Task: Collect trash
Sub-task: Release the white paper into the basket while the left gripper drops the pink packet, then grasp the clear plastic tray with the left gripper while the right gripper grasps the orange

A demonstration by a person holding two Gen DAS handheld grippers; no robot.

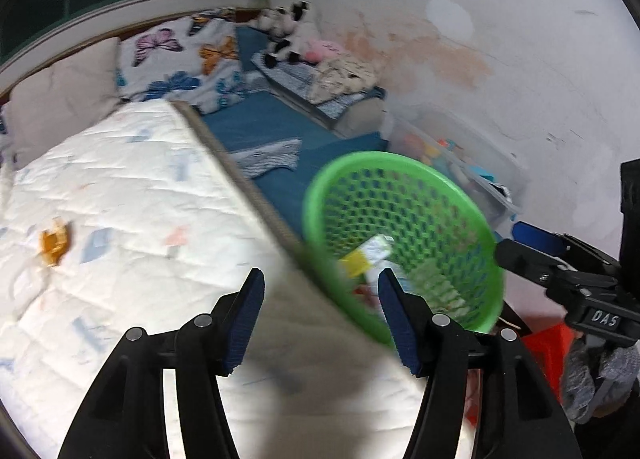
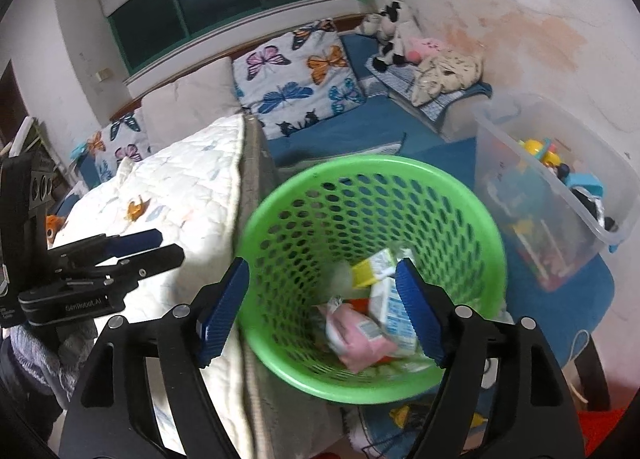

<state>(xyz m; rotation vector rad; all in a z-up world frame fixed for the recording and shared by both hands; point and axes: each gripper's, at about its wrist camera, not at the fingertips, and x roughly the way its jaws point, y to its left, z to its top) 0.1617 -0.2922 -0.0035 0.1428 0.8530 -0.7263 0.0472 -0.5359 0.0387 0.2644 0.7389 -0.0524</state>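
A green mesh basket (image 2: 360, 163) stands against the edge of a white quilted mattress (image 2: 192, 187). Inside it lie a pink packet (image 2: 360, 339), a white and blue carton (image 2: 390, 311) and a yellow carton (image 2: 366, 271). My right gripper (image 2: 322, 265) hangs open above the basket's mouth, its pads touching nothing. An orange crumpled wrapper (image 1: 54, 243) lies on the mattress, far left of my left gripper (image 1: 320, 279). That gripper is open and empty over the mattress corner, with the basket (image 1: 400, 159) to its right. Each gripper shows in the other's view: the right gripper (image 1: 516, 243) and the left gripper (image 2: 168, 245).
Butterfly pillows (image 2: 296, 75) and a blue sheet (image 2: 352, 127) lie behind the mattress. Soft toys (image 2: 390, 33) sit in the far corner by the wall. A clear plastic bin of toys (image 2: 560, 195) stands right of the basket. Small litter (image 2: 404, 417) lies on the floor below.
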